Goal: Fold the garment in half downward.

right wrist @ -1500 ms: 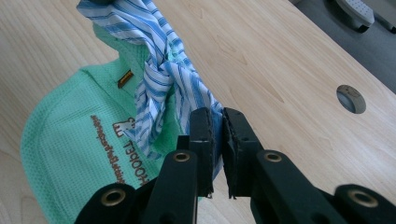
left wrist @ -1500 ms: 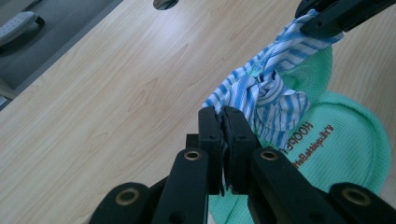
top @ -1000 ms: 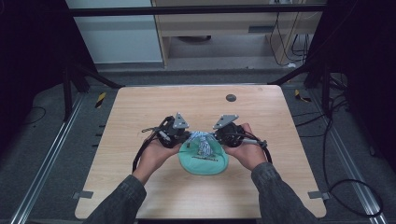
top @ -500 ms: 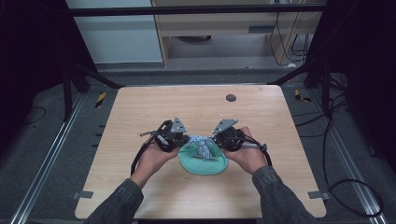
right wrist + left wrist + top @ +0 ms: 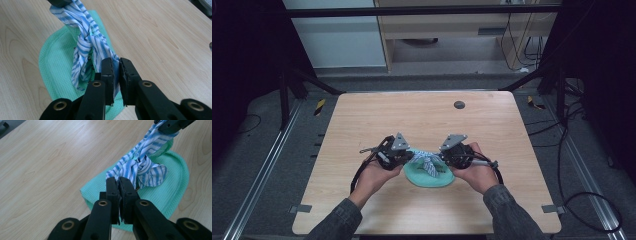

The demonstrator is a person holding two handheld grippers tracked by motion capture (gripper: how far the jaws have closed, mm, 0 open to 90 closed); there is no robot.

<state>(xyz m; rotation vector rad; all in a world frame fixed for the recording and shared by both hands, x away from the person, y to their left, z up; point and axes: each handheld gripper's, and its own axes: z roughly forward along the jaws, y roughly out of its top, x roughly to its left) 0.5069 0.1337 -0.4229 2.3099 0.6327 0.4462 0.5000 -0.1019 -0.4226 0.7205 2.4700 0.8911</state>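
Left hand-held gripper and right hand-held gripper each clamped on an end of the knotted striped cloth, centre frame, above green cloth on worktop.

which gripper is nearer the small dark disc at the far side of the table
Right. The right gripper sits almost straight below the disc in the high view; the left gripper is farther off to the side.

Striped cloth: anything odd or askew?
Nothing damaged. The striped cloth is knotted mid-length and held taut between the left tool and right tool, both shut on its ends, above the green cloth.
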